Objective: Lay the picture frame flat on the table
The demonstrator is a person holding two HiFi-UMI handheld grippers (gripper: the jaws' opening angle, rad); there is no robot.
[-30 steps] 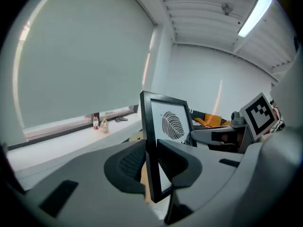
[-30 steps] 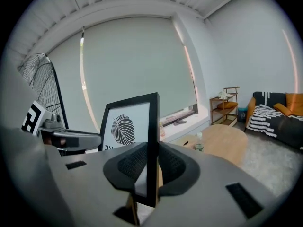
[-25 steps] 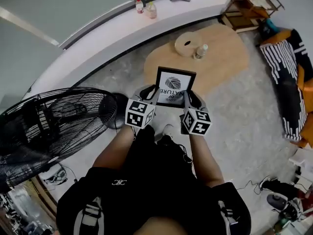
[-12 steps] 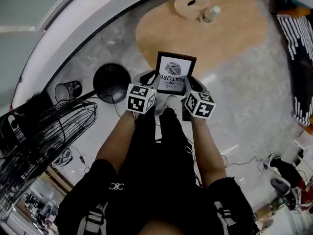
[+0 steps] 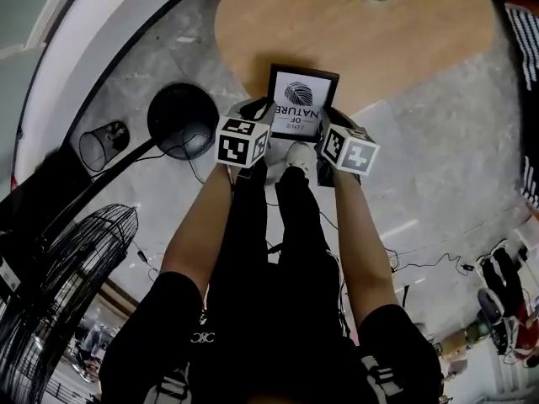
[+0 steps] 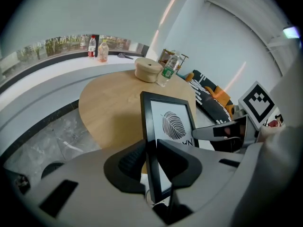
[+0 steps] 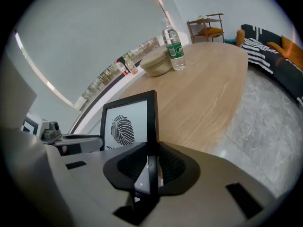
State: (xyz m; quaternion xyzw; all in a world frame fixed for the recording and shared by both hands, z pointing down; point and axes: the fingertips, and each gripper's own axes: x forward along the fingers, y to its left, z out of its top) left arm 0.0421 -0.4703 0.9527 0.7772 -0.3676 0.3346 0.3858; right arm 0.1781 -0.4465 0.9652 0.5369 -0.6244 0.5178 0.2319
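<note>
Right now my left gripper (image 6: 151, 161) is clamped on the left edge of the frame (image 5: 301, 105), and my right gripper (image 7: 152, 168) pinches its right edge. The frame hangs upright in the air between them, at the near edge of the table (image 5: 404, 49) and, I judge, not touching it. Nothing is laid down yet: I must bring it over the wood, tip it flat and release.

Soft, even daylight all round; the pale floor (image 5: 438, 167) gleams faintly. A mild shadow lies across the desk (image 6: 109, 112). Fisheye bending everywhere, corners gone black, and the head view's edges smear slightly.
</note>
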